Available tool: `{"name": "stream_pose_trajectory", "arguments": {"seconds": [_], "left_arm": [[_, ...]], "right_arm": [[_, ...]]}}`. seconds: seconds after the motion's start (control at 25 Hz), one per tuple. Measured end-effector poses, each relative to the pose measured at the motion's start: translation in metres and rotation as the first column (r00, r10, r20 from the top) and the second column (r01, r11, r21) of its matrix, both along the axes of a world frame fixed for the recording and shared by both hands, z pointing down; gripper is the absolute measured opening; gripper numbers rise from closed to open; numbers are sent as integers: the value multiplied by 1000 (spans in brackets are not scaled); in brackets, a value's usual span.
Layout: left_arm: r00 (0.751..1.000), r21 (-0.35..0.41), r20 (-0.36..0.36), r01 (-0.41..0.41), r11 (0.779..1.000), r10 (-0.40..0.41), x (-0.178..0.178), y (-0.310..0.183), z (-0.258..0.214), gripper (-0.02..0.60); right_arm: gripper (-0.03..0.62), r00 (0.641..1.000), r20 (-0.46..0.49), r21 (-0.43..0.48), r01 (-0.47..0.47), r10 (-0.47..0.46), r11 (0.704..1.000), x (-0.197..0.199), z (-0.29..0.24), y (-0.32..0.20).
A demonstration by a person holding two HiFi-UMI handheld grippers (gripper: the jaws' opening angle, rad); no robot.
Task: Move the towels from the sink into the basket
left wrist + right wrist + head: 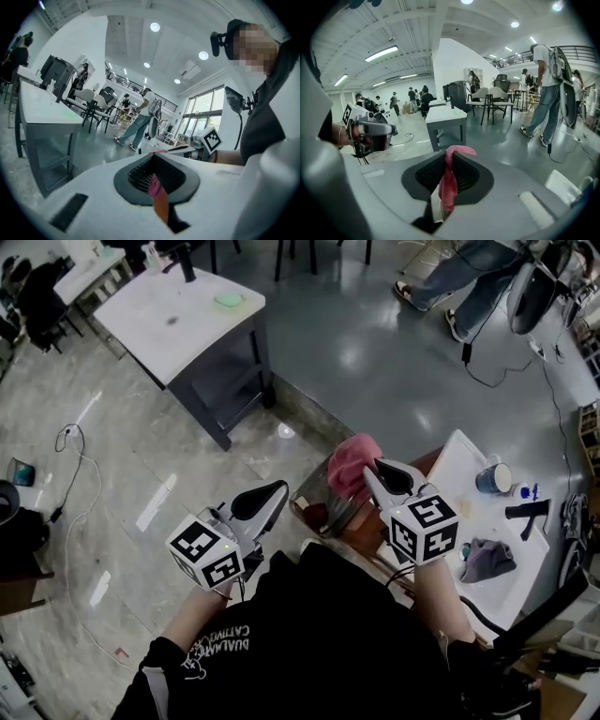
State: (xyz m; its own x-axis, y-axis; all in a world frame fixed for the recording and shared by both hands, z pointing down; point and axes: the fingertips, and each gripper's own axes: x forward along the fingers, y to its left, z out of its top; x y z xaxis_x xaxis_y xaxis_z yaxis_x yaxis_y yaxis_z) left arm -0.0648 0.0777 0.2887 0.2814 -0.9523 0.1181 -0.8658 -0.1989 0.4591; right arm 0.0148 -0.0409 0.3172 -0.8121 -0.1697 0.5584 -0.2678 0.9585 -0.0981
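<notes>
Right gripper [380, 474] clamps one pink towel [354, 460]; left gripper [267, 498] nips perhaps a pink scrap [154, 185].

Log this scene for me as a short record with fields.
Right gripper: shut on pink towel, held up.
Left gripper: alongside; pink sliver between its fingers, grip unclear.
Grey cloth: lying on white counter at right.
Cup: on same counter.
</notes>
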Motion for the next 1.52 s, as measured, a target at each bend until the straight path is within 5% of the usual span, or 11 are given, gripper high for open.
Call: {"name": "stream_pose_trajectory", "arguments": {"seconds": [0.44, 0.68, 0.92, 1.16, 1.52], "left_arm": [[990, -4, -12, -140, 990, 140, 17, -83, 5, -2], [958, -8, -29, -285, 958, 285, 14, -109, 19, -2], [873, -15, -1, -487, 873, 487, -18, -134, 16, -2], [795, -26, 29, -605, 796, 606, -63, -148, 10, -2], [676, -92, 68, -728, 679, 734, -81, -133, 36, -2]], "right_arm": [[52, 1000, -19, -57, -4, 3, 998, -3, 19, -27], [52, 991, -64, -63, -120, 116, 991, -2, 32, -40], [52, 944, -76, -74, -327, 321, 942, -21, 39, -51], [52, 883, -79, -96, -469, 463, 878, -50, 47, -43], [52, 800, -68, -128, -599, 596, 790, -73, 64, -24]]}}
